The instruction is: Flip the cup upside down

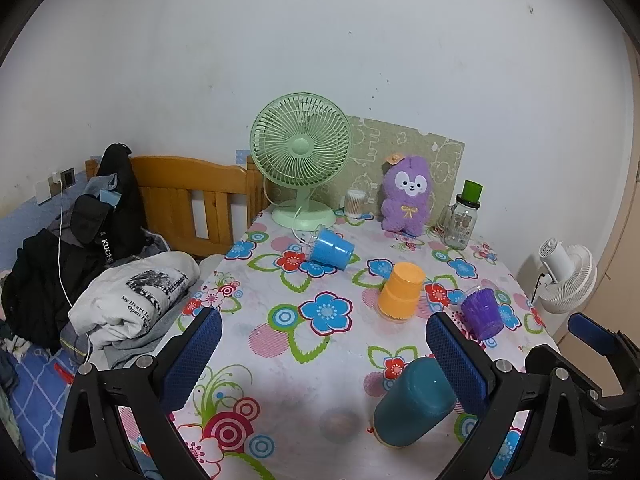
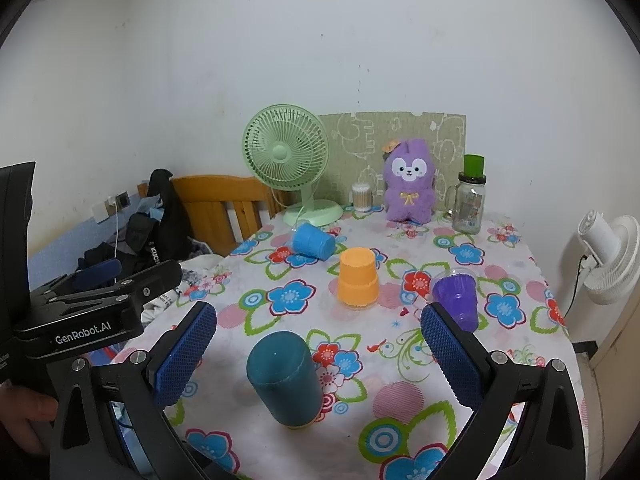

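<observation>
Toward the near edge of the surface (image 2: 520, 280), the teal cup (image 2: 286, 380) already stands rim-down, as do the orange cup (image 2: 357, 282) and purple cup (image 2: 458, 300). Both the right gripper (image 2: 320, 356) and left gripper (image 1: 324, 356) hover released, gripping nothing. Near the far edge the blue cup (image 2: 313, 241) lies tipped on its side, probably the next one to flip.

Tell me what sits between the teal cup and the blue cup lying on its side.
The upside-down orange cup stands roughly between the teal cup and blue cup; otherwise bare floral tablecloth. Clearest in the right wrist view.
</observation>
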The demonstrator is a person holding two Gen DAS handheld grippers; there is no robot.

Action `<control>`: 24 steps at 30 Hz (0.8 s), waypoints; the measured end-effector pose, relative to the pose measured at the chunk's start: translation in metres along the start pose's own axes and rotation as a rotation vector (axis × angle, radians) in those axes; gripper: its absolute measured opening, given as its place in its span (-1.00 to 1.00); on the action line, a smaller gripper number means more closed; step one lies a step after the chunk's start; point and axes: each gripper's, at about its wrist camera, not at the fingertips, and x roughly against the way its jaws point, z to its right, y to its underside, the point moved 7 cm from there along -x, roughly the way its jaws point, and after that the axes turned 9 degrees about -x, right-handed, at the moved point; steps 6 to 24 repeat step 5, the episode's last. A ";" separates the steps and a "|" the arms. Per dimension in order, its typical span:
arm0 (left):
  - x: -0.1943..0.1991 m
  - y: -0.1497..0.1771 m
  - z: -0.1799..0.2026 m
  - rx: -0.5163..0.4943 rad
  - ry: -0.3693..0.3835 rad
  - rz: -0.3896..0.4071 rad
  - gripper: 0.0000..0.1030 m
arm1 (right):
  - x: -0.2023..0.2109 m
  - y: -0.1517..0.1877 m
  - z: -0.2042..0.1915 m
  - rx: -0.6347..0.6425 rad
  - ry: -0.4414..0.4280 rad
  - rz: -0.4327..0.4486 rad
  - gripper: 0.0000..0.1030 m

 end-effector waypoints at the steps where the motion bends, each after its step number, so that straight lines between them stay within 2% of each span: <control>1: 0.000 0.000 0.001 -0.007 -0.002 0.006 1.00 | -0.001 0.001 0.000 -0.002 0.000 -0.002 1.00; 4: 0.001 0.002 0.002 -0.020 -0.022 0.026 1.00 | -0.002 0.002 0.002 -0.009 -0.003 -0.005 1.00; 24: 0.001 0.002 0.002 -0.022 -0.020 0.027 0.99 | -0.002 0.002 0.002 -0.010 -0.003 -0.006 1.00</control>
